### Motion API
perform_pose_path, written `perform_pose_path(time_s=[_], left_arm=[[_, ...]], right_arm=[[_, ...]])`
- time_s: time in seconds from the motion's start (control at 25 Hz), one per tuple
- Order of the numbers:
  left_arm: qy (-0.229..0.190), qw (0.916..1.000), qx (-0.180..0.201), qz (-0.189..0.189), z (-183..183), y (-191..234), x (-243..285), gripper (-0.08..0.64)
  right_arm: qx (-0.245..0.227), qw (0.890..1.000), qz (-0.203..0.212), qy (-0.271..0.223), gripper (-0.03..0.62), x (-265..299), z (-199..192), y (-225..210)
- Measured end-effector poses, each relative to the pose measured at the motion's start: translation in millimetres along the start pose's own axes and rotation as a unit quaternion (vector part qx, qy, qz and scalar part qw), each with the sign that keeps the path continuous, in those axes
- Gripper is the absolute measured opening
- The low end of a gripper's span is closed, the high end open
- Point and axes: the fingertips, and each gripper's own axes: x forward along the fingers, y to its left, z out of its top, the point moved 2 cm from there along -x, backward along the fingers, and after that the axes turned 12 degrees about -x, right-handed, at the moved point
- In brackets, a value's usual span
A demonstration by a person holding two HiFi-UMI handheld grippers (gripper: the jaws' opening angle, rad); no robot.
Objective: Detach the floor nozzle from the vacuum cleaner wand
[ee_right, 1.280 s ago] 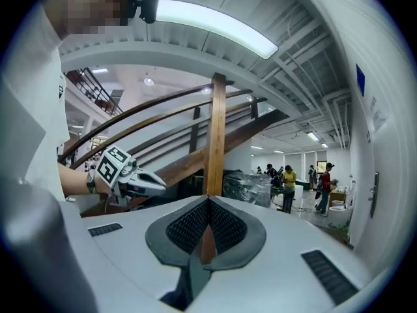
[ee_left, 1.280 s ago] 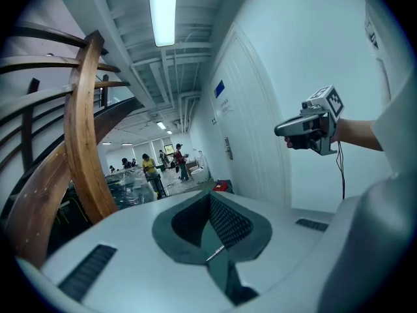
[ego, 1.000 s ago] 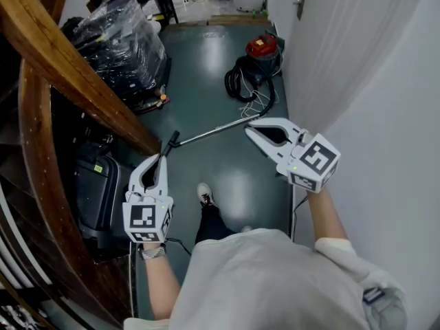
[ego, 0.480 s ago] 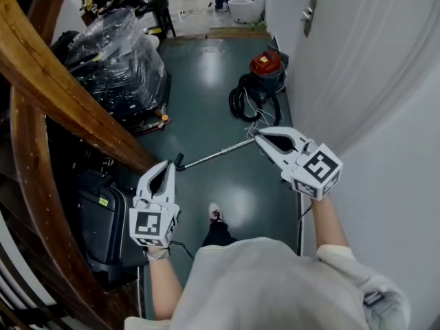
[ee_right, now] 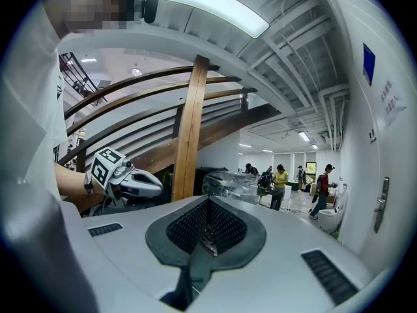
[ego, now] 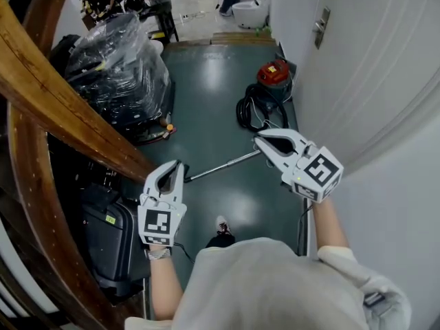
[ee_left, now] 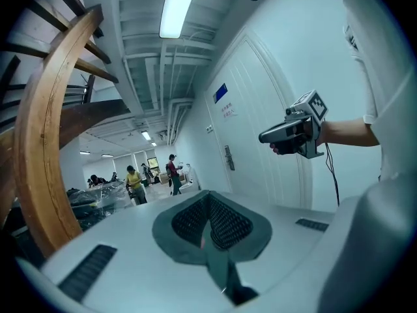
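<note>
In the head view a red vacuum cleaner stands on the dark green floor with its black hose coiled beside it. Its metal wand lies flat, running left toward a black floor nozzle that my left gripper mostly hides. The left gripper is shut and empty, held level above the nozzle end. Over the wand's hose end, the right gripper is shut too, with nothing in it. Each gripper view shows closed, empty jaws, left gripper and right gripper.
A slanted wooden stair beam borders the left side. A plastic-wrapped load and a black case sit under it. A white wall with a door closes the right. Several people and a toilet are far ahead. My shoe is below.
The person has walked forward along the corridor, so the vacuum, hose and wand sit lower in the head view. Both grippers travelled along with them and stayed shut.
</note>
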Motion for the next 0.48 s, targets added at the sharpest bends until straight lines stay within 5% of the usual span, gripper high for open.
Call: perform_pose_path(time_s=[0.48], left_arm=[[0.006, 0.9998, -0.018, 0.002, 0, 56, 35, 0.000]], right_arm=[[0.017, 1.000, 0.011, 0.018, 0.028, 58, -13, -20]])
